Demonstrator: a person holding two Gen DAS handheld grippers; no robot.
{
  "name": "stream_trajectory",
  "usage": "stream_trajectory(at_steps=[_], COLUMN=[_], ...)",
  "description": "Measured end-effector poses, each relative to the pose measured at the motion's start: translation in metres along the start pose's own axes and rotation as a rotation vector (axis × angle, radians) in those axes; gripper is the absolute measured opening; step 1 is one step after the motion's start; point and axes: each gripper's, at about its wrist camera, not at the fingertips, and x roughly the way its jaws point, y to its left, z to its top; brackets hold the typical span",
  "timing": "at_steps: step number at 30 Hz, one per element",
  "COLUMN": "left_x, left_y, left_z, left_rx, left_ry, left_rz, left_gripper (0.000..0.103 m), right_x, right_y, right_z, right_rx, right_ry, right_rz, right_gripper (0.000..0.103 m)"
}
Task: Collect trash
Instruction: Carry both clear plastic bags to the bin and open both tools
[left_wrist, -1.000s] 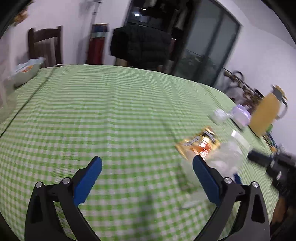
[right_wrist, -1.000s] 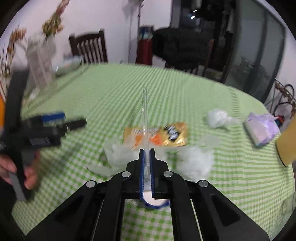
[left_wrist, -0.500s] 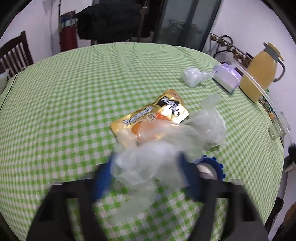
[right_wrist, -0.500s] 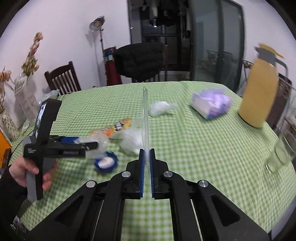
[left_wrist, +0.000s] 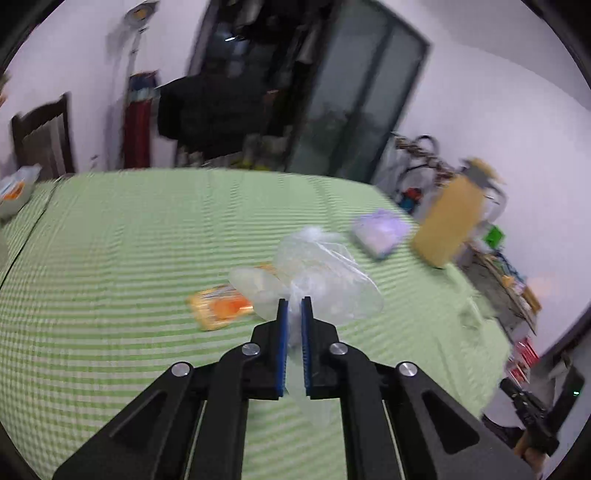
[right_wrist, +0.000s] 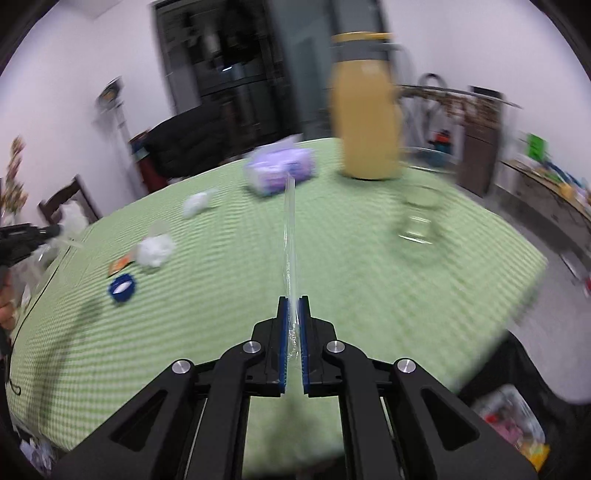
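left wrist view: left gripper (left_wrist: 291, 306) has its jaws clamped on a clear plastic bag (left_wrist: 325, 280), thin crinkly film bunched between the blue ribbed pads, the rest ballooning forward and hanging loose above the worktop (left_wrist: 110, 258), a tail drooping below the pads. just behind the bag an orange snack wrapper (left_wrist: 218, 308) lies flat on the green-white checked cloth, glossy foil look, partly hidden by the film. farther out a soft lilac tissue pack (left_wrist: 378, 230) and a tall yellow jug (left_wrist: 448, 225) near the far edge; all blurred. right wrist view: right gripper (right_wrist: 293, 306) has its jaws pressed together on a clear straw (right_wrist: 290, 236), thin stiff tube sticking straight out ahead. beyond it on the worktop: a blue bottle cap (right_wrist: 122, 288), round with a ridged rim and white inside, a crumpled white wad (right_wrist: 155, 249), another small white wad (right_wrist: 197, 203) farther back, and a drinking glass (right_wrist: 419, 221), which is probably not trash. a dark bin bag (right_wrist: 517, 417) with scraps in it shows at lower right, below the worktop edge. step, i'd judge: both pieces picked up, carry-to-bin phase. next move likely calls for getting the straw over the bag mouth and releasing; the film may cling to the pads. cap, wads and wrapper not yet collected.
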Motion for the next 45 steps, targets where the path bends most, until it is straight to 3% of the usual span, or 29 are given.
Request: stream_trajectory(at_steps=[3,6,8,11,14,18,24,29,33,40,45], left_x=[-0.009,-0.009,-0.001,0.012,0.027,0.047,0.057,0.068,0.083,0.098,0.108], left_y=[-0.059,-0.13,-0.165,-0.218,-0.264,-0.298,-0.313,-0.323,-0.329,-0.329,-0.331], left_z=[-0.004,-0.019,-0.03,-0.058,-0.092,-0.126,-0.157,-0.174,-0.187,-0.2,-0.212], left_rx=[0.087,0.198,0.242,0.314,0.382,0.43,0.476,0.489,0.501,0.512,0.503], left_ry=[-0.02,0.0,0.035,0.108,0.18,0.267,0.335,0.36,0.403,0.451,0.487], left_rz=[-0.095,-0.242,-0.321,-0.426,-0.492,-0.536,-0.541,-0.529,-0.54,-0.534,-0.541], left_gripper=[0.003,0.003,0.003,0.003,0.003,0.003,0.003,0.003,0.003,0.003,0.003], right_x=[-0.038,-0.072,-0.093,-0.105,-0.109,-0.096,-0.076,-0.078,-0.057,-0.027,-0.008], right_y=[-0.062,-0.122,-0.165,-0.203,-0.214,-0.19,-0.148,-0.133,-0.14,-0.135,-0.147], right_z=[-0.017,-0.041,-0.065,-0.098,-0.136,-0.18,-0.209,-0.21,-0.209,-0.209,-0.19], right_rx=[0.069,0.103,0.148,0.202,0.252,0.177,0.05,-0.028,-0.064,-0.153,-0.128], right_ry=[-0.005,0.046,0.11,0.235,0.367,0.55,0.739,0.795,0.844,0.972,0.934], right_rz=[-0.118,-0.273,-0.377,-0.444,-0.38,-0.271,-0.154,-0.126,-0.162,-0.111,-0.123], right_gripper=[0.006,0.006,0.006,0.006,0.006,0.006,0.006,0.006,0.006,0.006,0.006])
